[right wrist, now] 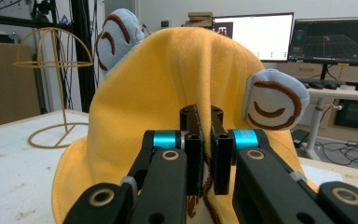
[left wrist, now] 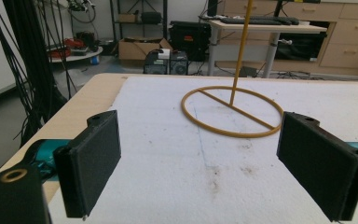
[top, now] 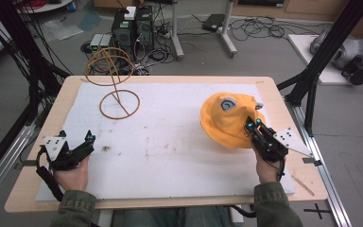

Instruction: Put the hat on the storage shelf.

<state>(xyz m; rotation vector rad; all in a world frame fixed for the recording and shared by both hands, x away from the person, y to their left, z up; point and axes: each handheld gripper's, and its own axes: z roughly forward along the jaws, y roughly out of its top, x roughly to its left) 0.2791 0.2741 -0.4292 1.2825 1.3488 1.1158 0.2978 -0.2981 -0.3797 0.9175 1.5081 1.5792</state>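
Yellow hat lies near table's right edge, on white mat, longer from far side to near side. Right gripper pinches fold at hat's near edge, jaws pressed together on cloth. Right gripper view shows two blue ears with brown curls. Left gripper rests near left edge, jaws spread wide, holding nothing. Wire hat stand sits toward far left corner; its ring base shows between jaws in left gripper view.

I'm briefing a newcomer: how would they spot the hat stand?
Look at the white mat on the table, far left corner. The wire stand rises there: a flat ring base, thin stem, domed cage on top. Unlike the yellow hat, it is bare wire.
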